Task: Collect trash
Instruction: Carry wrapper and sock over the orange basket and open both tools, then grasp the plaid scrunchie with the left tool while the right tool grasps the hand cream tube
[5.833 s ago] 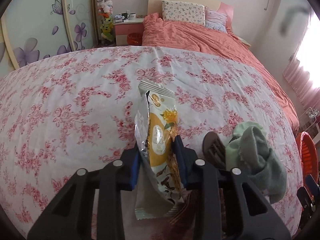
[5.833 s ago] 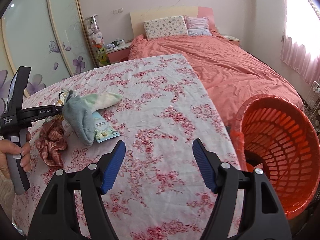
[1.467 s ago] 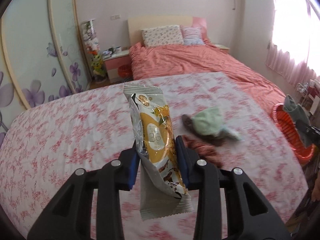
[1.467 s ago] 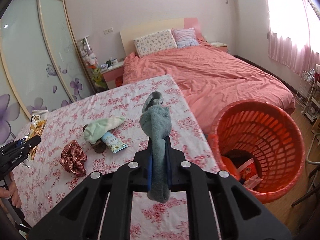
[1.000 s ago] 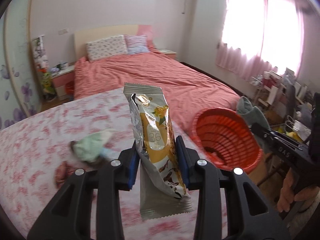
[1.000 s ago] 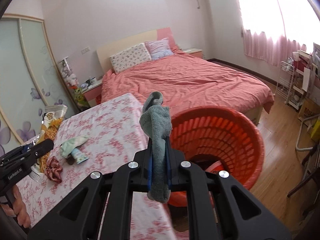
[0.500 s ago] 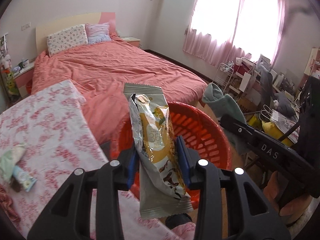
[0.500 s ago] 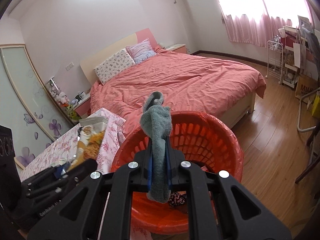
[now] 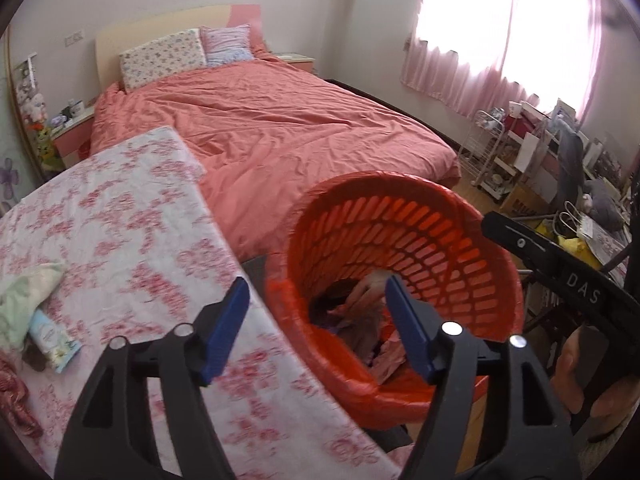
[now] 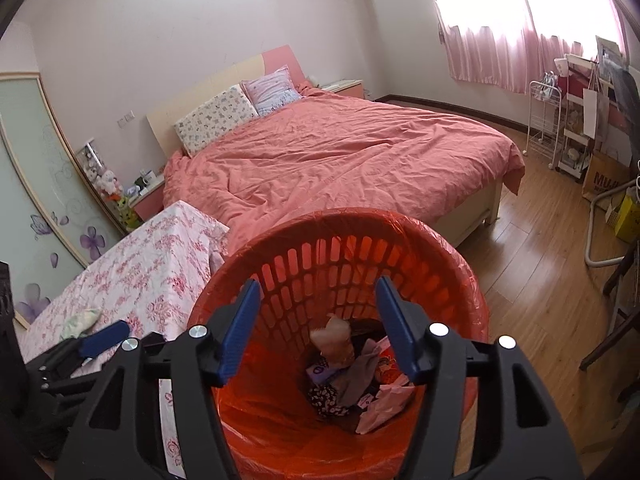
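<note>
While both pairs of jaws are opening with nothing between their ribbed blue pads, the left gripper (image 9: 316, 320) hangs over the near rim of the basket (image 9: 452, 216) and the right gripper (image 10: 318, 322) sits directly above its mouth. That basket is round orange-red plastic with slotted walls, lined with a thin, glossy film of the same colour folded over the rim. Crumpled trash (image 10: 352, 376) lies at its bottom: dull grey cloth, a dark patterned scrap, pale pink wrappers and a fuzzy, blurred beige lump, too indistinct to name.

Beside the basket stands a table (image 9: 132, 248) under a white cloth printed with red flowers. At its left edge lie a soft pale-green sock (image 9: 24, 300), a flat light-blue packet (image 9: 54, 340) partly under it, and a red checked scrunchie (image 9: 12, 388), mostly cut off.

Behind, a wide bed (image 10: 340, 152) carries a rumpled salmon quilt and two pillows against a cream headboard. Pink curtains (image 9: 500, 36) glow at the window; the floor (image 10: 540, 248) is wood planks.
</note>
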